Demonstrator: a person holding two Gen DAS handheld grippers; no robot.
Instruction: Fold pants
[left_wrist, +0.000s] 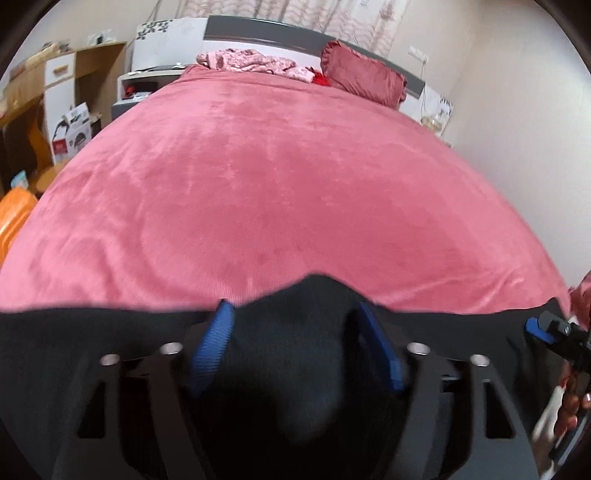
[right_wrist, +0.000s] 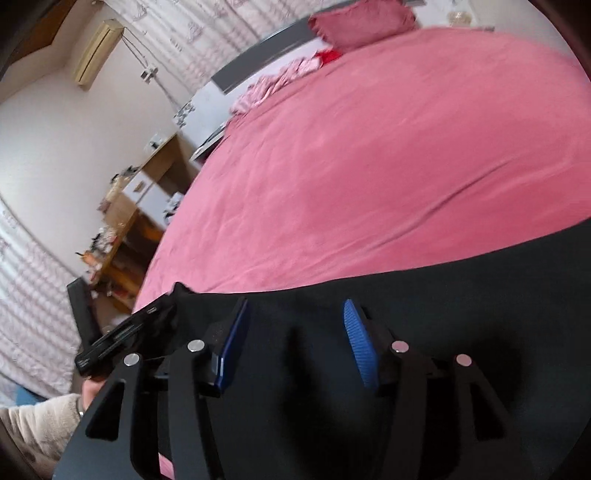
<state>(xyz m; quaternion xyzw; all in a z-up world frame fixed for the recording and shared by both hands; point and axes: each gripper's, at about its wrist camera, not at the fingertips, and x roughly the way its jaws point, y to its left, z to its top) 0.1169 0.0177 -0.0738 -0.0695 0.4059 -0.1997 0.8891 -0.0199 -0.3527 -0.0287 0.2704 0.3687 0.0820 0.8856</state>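
Black pants (left_wrist: 299, 332) lie along the near edge of a pink bed (left_wrist: 280, 184). My left gripper (left_wrist: 295, 314) has its blue pads on either side of a bunched hump of the black cloth, which fills the gap between them. In the right wrist view the pants (right_wrist: 461, 295) spread across the lower frame, and my right gripper (right_wrist: 295, 314) likewise has black cloth between its blue pads. The right gripper also shows at the right edge of the left wrist view (left_wrist: 546, 325); the left gripper shows at the left of the right wrist view (right_wrist: 125, 336).
A pink pillow (left_wrist: 364, 74) and crumpled pink and red clothes (left_wrist: 251, 61) lie at the bed's head. A wooden desk (left_wrist: 44, 81), boxes and an orange object (left_wrist: 14, 218) stand left of the bed. A white wall is on the right.
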